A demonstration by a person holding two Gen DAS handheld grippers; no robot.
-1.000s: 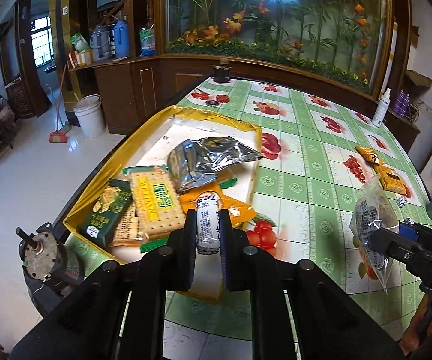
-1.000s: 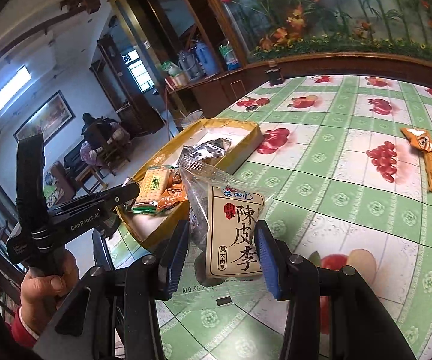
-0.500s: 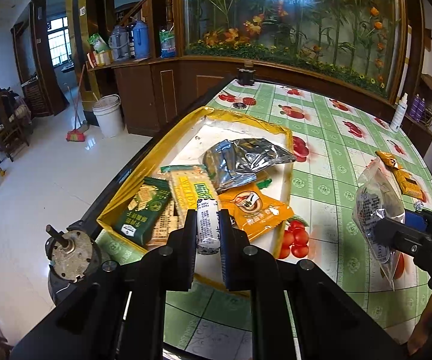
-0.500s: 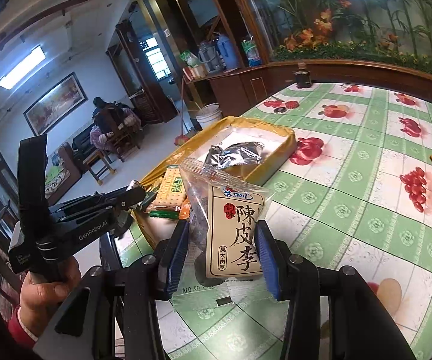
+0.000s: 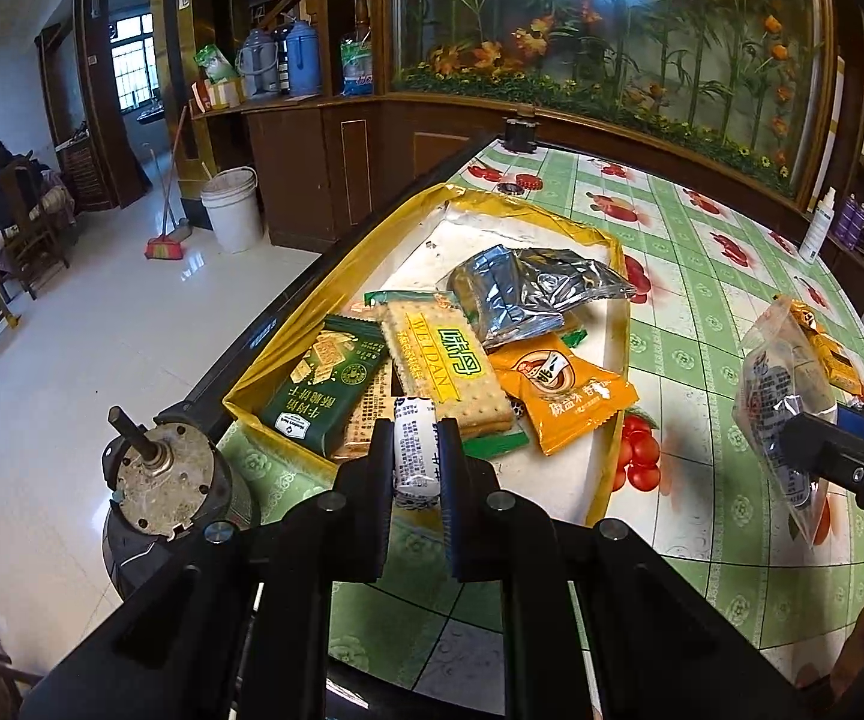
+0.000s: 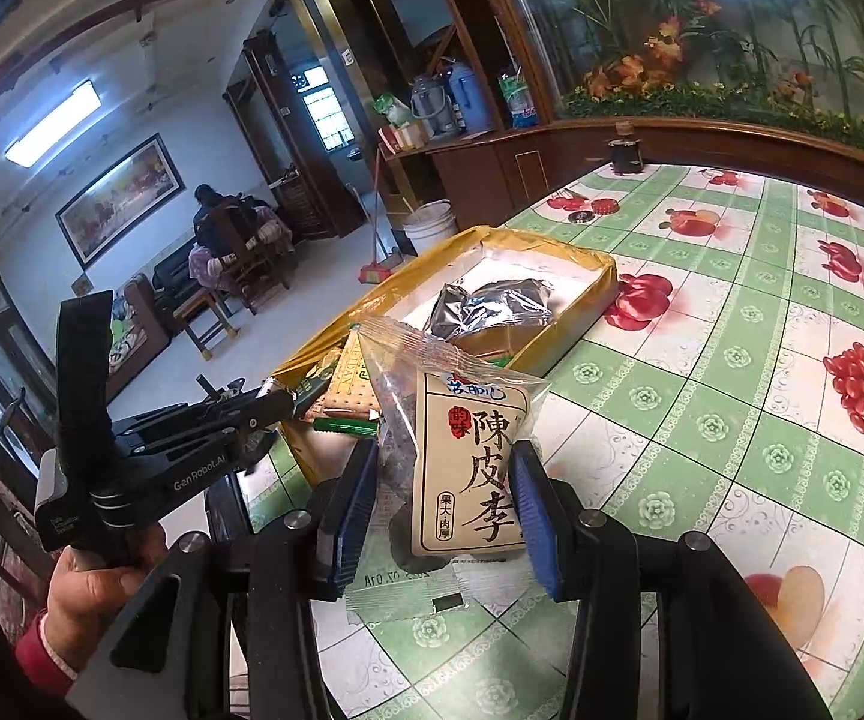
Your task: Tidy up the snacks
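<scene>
My left gripper (image 5: pixel 414 450) is shut on a small white wrapped snack (image 5: pixel 415 450), held over the near end of the yellow box (image 5: pixel 615 324). Inside the box lie a green biscuit pack (image 5: pixel 324 387), a yellow cracker pack (image 5: pixel 444 369), an orange packet (image 5: pixel 564 390) and a silver foil bag (image 5: pixel 528 291). My right gripper (image 6: pixel 441 492) is shut on a clear bag of dried plums (image 6: pixel 462 462), above the tablecloth just right of the box (image 6: pixel 570 318). That bag (image 5: pixel 786 402) shows at the right of the left wrist view. The left gripper (image 6: pixel 276 405) appears at the box's near corner in the right wrist view.
Orange snack packets (image 5: pixel 828 348) lie on the green fruit-print tablecloth (image 5: pixel 702 312) at the far right. A round metal motor (image 5: pixel 162 480) sits by the table's near-left edge. A person sits on a chair (image 6: pixel 234 240) across the room. A white bucket (image 5: pixel 231 210) and broom stand on the floor.
Both grippers have shifted toward the left, so the yellow box now lies more centred ahead of the left gripper. Each still holds its snack.
</scene>
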